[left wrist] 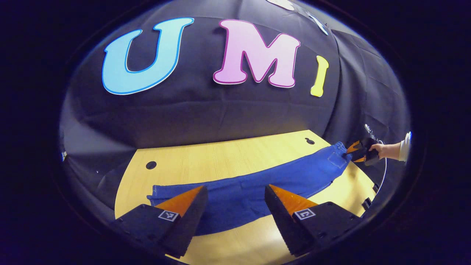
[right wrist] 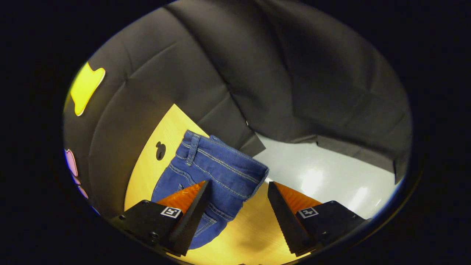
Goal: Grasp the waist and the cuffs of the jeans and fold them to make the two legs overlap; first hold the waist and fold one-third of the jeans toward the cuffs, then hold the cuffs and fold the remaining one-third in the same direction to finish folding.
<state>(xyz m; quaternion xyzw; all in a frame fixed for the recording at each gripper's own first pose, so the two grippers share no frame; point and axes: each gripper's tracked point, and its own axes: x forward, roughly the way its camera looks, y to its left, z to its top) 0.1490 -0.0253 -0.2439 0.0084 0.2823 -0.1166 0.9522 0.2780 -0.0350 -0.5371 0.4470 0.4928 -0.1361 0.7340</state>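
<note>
Blue jeans [left wrist: 257, 184] lie stretched in one long band across the yellow wooden table [left wrist: 220, 154]. In the left gripper view the cuff end [left wrist: 156, 193] is at the left and the waist [left wrist: 340, 152] at the far right. My left gripper [left wrist: 235, 191] hovers open just above the leg part, nothing between its fingers. Farther off, a hand [left wrist: 382, 150] holds my right gripper [left wrist: 355, 151] at the waist edge. In the right gripper view that gripper [right wrist: 239, 184] stands open, the waistband [right wrist: 220, 162] with its belt loop right in front, and its left finger [right wrist: 191, 206] over the denim.
The table has round cable holes [left wrist: 151, 165] [left wrist: 310, 141] [right wrist: 160, 151] near its back edge. Beyond the table's right end is pale glossy floor [right wrist: 331, 173]. Black cloth walls surround the booth. Bare tabletop [left wrist: 239, 239] lies in front of the jeans.
</note>
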